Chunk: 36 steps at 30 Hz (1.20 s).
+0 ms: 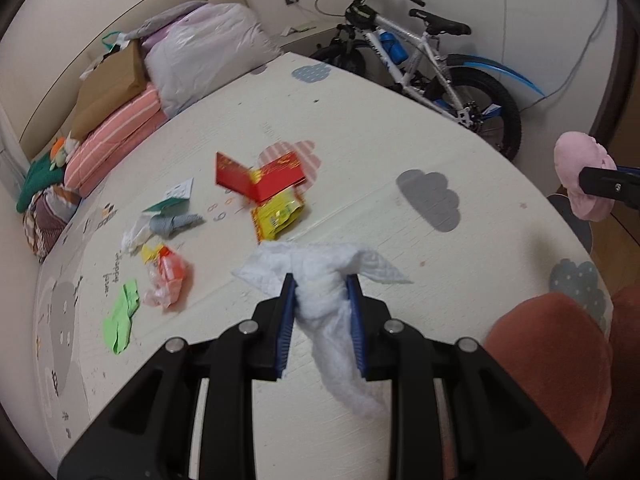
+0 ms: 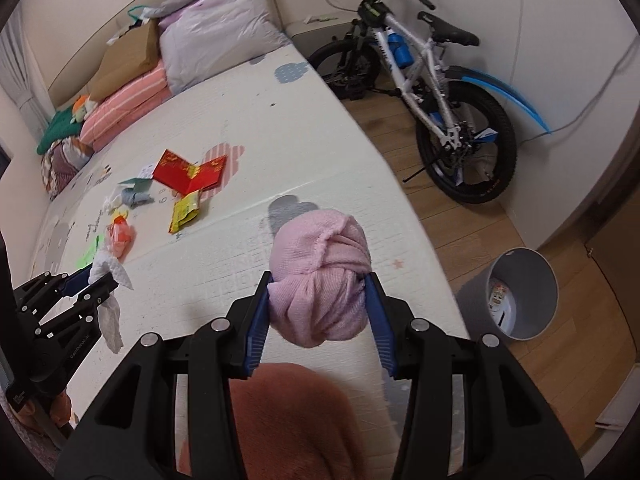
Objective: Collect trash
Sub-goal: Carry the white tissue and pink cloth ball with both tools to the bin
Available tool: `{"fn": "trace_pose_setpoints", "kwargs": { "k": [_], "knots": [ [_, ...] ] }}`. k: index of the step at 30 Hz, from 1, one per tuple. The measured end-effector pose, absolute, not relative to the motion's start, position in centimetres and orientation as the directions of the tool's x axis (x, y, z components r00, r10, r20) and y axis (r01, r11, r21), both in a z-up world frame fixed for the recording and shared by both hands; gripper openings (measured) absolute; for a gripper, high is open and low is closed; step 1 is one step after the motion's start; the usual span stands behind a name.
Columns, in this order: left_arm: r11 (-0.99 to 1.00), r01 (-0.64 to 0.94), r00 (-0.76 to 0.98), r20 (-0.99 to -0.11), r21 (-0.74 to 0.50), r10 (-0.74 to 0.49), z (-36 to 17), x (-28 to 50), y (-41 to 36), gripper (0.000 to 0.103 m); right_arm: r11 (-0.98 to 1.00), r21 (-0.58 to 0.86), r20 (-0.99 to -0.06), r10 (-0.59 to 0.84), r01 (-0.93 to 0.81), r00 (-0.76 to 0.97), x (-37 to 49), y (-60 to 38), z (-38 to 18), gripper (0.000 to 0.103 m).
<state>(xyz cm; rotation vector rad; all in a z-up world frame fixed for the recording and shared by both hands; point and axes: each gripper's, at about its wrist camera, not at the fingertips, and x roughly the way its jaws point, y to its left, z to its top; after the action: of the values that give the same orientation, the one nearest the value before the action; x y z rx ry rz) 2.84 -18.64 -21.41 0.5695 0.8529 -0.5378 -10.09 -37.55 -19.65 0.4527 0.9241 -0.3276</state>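
Two grippers: both clamped on soft things, lifted above the bed.
Left gripper (image 1: pixel 320 284): ribbed blue fingers (image 1: pixel 285 320) pinch a crumpled white tissue (image 1: pixel 320 292); its quilted corners flare past the tips and a twisted tail hangs below.
Right gripper (image 2: pixel 318 280): blue fingers (image 2: pixel 256 320) squeeze a knotted pink cloth bundle (image 2: pixel 320 276), waffle-knit and roughly round.
Bed mat (image 1: pixel 360 140): cream, finely grained, printed with grey and pink cloud shapes.
Litter on mat: red folded card packets (image 1: pixel 260 176), a glossy yellow foil wrapper (image 1: pixel 278 216), a crinkled clear bag with orange inside (image 1: pixel 168 276), a flat green paper scrap (image 1: pixel 122 316), and a grey rag (image 1: pixel 172 222).
Bin: grey round trash can (image 2: pixel 520 296) on the wood floor beside the bed, with some packaging inside.
Beyond: white bicycle (image 2: pixel 420 76) against the wall.
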Motion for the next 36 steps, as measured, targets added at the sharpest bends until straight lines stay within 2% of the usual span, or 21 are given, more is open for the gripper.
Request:
{"fn": "trace_pose_setpoints", "kwargs": {
  "k": [15,22,36],
  "knots": [
    [0.43,0.869,0.43,-0.804,0.245,-0.41,-20.4,-7.3,-36.9,0.026,0.619,0.218,-0.81,-0.316,0.755,0.494,-27.7,-51.6,-19.1,0.043],
    [0.28,0.929,0.351,-0.81,0.241,-0.469,-21.4,-12.4,-45.1,0.026,0.492,0.222,-0.817,-0.378,0.842,0.436,-34.6,-56.7,-20.3,0.043],
    [0.137,0.975,0.221,-0.841,0.176,-0.494,-25.2,-16.9,-57.4,0.026,0.421,0.219,-0.823,-0.404,0.88,0.398,-38.3,-64.6,-22.6,0.043]
  ]
}}
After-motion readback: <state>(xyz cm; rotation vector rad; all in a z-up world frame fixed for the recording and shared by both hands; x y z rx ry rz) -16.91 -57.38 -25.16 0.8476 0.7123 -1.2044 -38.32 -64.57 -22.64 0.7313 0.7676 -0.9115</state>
